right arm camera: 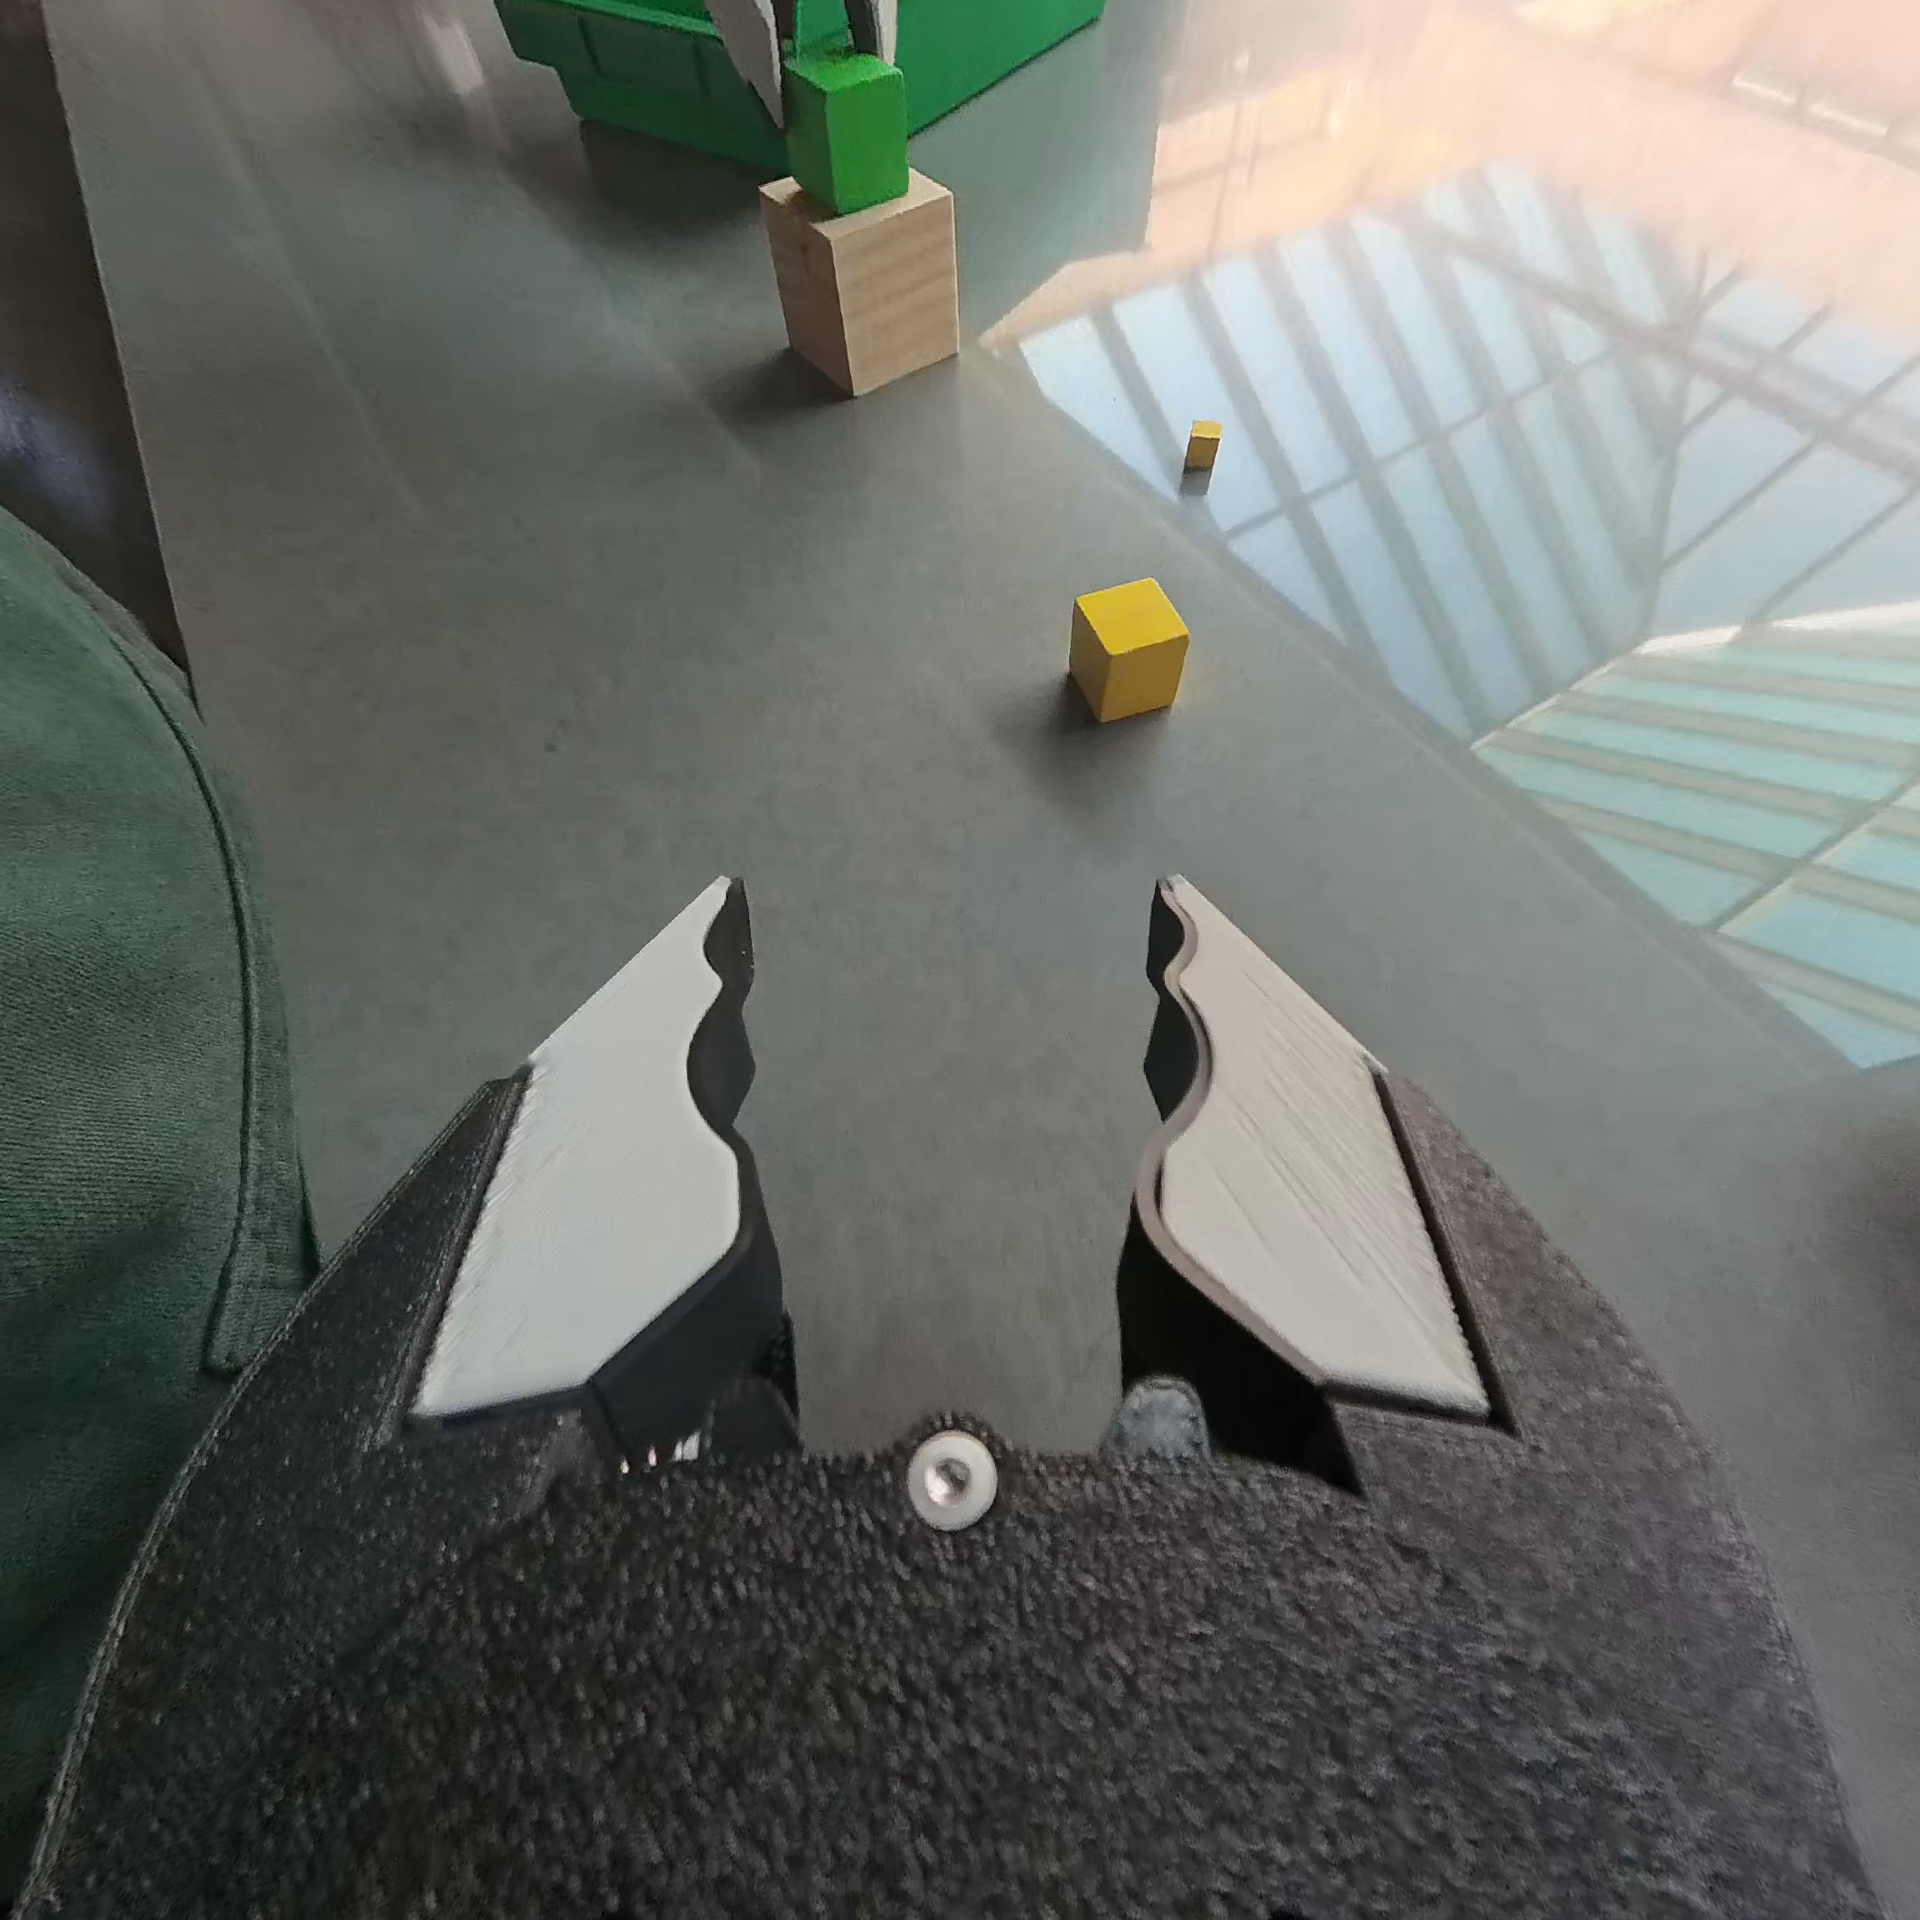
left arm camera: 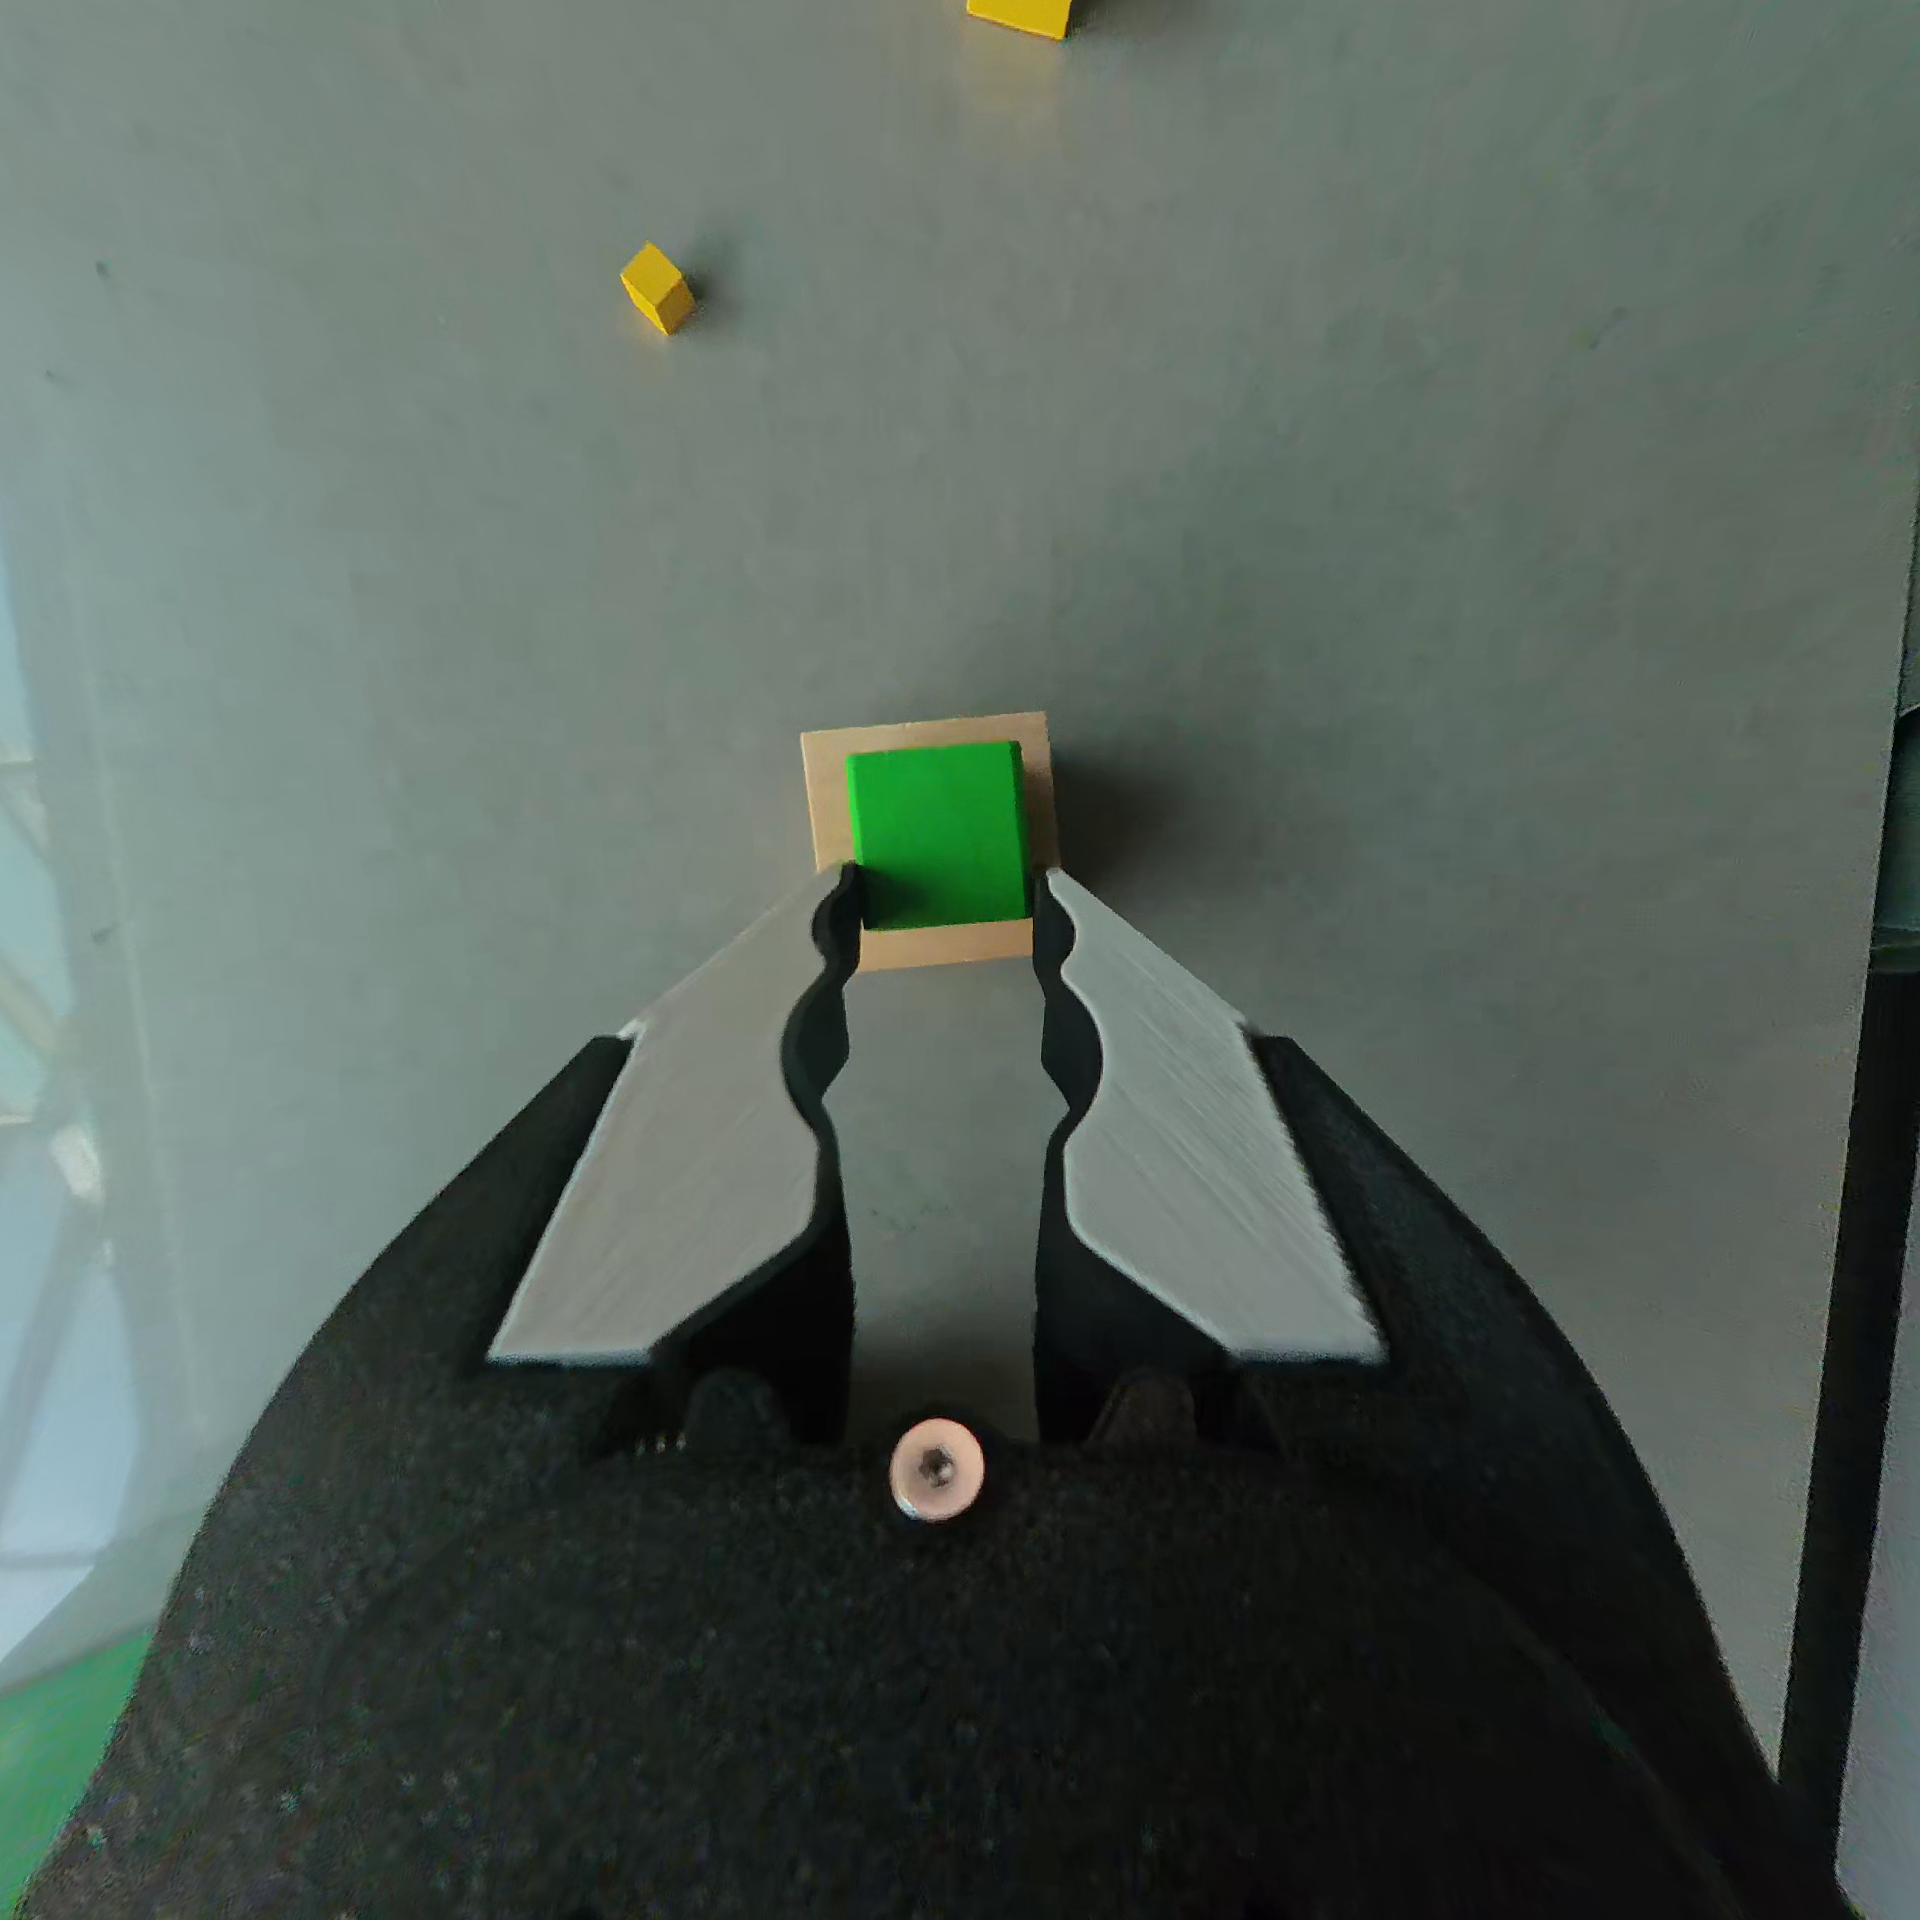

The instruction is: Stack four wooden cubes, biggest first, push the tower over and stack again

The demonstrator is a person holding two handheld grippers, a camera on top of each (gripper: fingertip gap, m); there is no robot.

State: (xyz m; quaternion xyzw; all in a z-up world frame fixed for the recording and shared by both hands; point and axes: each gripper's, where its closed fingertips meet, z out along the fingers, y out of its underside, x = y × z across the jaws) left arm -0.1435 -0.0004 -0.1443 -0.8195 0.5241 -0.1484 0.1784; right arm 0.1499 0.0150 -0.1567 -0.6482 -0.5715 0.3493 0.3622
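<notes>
The grey worktop (right arm camera: 623, 644) fills both views, glossy on its right part in the right wrist view where it mirrors window bars and warm light; at the left edge of that view lies dark green cloth (right arm camera: 114, 987), seemingly a person's garment; at the far end stands a large green plastic thing (right arm camera: 665, 62), of which only part shows, so I cannot tell what it is; the right hand-held gripper (right arm camera: 948, 920) hangs low over bare worktop with its two fingers spread wide apart and nothing between them; the left hand-held gripper (left arm camera: 943, 904) points down from above, its fingers drawn in against the two sides of a green block (left arm camera: 935, 831), which it has hold of by the near end; in the right wrist view that same gripper reaches down from the top edge; the green block sits on the top face of a plain wooden block (right arm camera: 873, 281), whether resting fully or just touching I cannot tell; the wooden block stands upright on the worktop, larger than the green one and showing as a pale border round it from above (left arm camera: 831, 800); a yellow cube (right arm camera: 1129, 649) lies ahead and slightly right of the right hand-held gripper, well apart from it; a much smaller yellow cube (right arm camera: 1204, 444) lies farther off.
</notes>
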